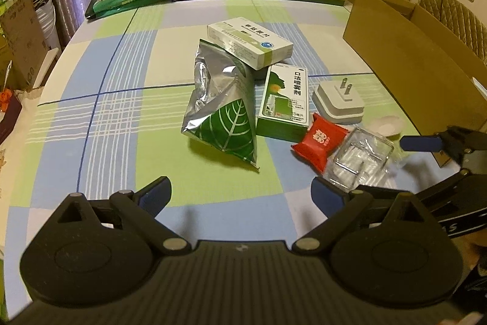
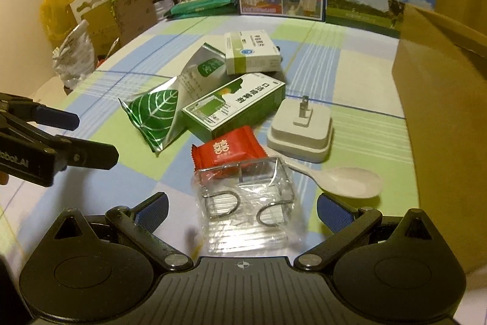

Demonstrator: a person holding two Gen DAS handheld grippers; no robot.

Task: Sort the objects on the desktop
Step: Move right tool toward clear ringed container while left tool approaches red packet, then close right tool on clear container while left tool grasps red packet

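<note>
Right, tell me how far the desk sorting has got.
Nothing looks sorted yet. Both grippers, left and right, are open and empty. Left to do: the silver-green foil pouch, two green-white medicine boxes, white plug adapter, red sweet packet, clear plastic pack, white plastic spoon.

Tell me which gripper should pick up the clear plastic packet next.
Right, probably. The clear packet lies straight ahead between the open right gripper. The left gripper is also open but points at bare tablecloth; the packet sits off to its right.
</note>
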